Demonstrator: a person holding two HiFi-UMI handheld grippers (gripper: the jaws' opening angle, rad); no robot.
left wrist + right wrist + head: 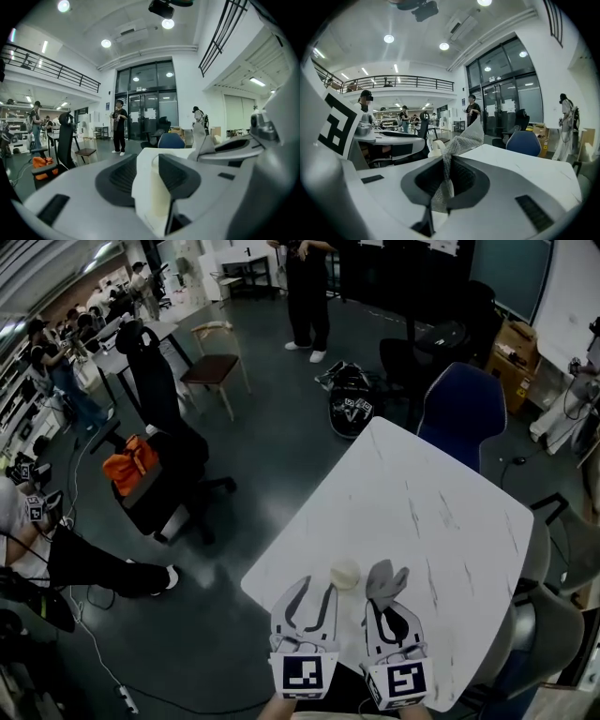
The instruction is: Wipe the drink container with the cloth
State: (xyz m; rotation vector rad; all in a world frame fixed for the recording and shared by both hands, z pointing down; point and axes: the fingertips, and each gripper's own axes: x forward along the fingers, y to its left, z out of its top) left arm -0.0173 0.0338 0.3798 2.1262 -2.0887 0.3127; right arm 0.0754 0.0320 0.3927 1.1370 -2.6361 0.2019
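A small cream drink container [345, 575] stands on the white marble-look table [422, 512], near its front-left edge. My left gripper [317, 588] is open, and the container sits just off its right fingertip. In the left gripper view the container [157, 197] fills the gap between the dark pads [117, 180], and I see no pad pressing on it. My right gripper [386, 604] is shut on a grey textured cloth [386, 579], which sticks up past its fingertips just right of the container. In the right gripper view the cloth [461, 140] rises from the jaws, with the container [436, 149] behind it.
The table's left edge [281, 549] drops to dark floor. A blue chair [461, 409] stands at the far side and a bag [349, 409] lies on the floor. A black chair with an orange bag [131, 465] is on the left, and a person [307, 287] stands beyond.
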